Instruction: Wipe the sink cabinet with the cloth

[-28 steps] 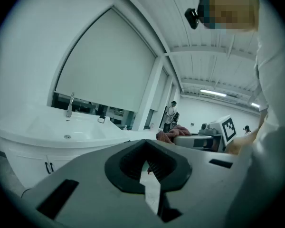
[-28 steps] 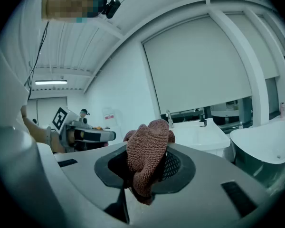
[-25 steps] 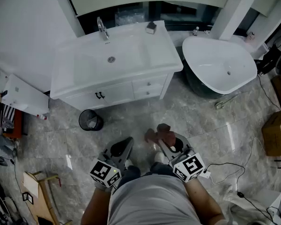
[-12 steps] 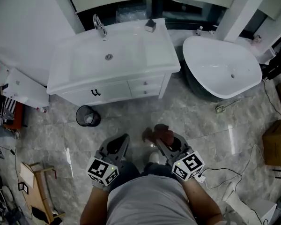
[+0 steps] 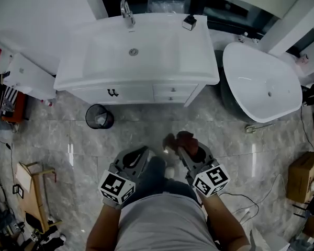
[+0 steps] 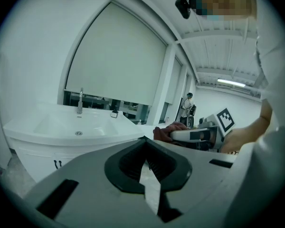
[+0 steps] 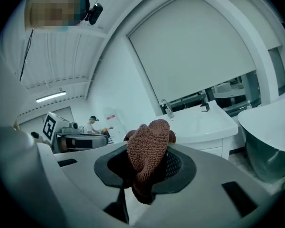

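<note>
Two grippers: you hold the left gripper and the right gripper low in front of your body, side by side over the marble floor.
Left jaws: pressed together at the tips, with nothing between them.
Right jaws: clamped on the cloth, a brown-red bunch that stands up above the tips and hangs a little below them.
Cloth position: in the air over the floor, well apart from the sink cabinet.
Waste bin: round and dark, on the floor just in front of the cabinet's left part.
Sink cabinet: white, straight ahead of you, with its door and drawers shut and dark handles on the door.
Tabletop: white, with the basin sunk into it.
Faucet: upright at the back edge of the basin.
Small dark object: at the tabletop's back right corner; you cannot tell what it is.
Bathtub: white, just beside the cabinet on its right.
</note>
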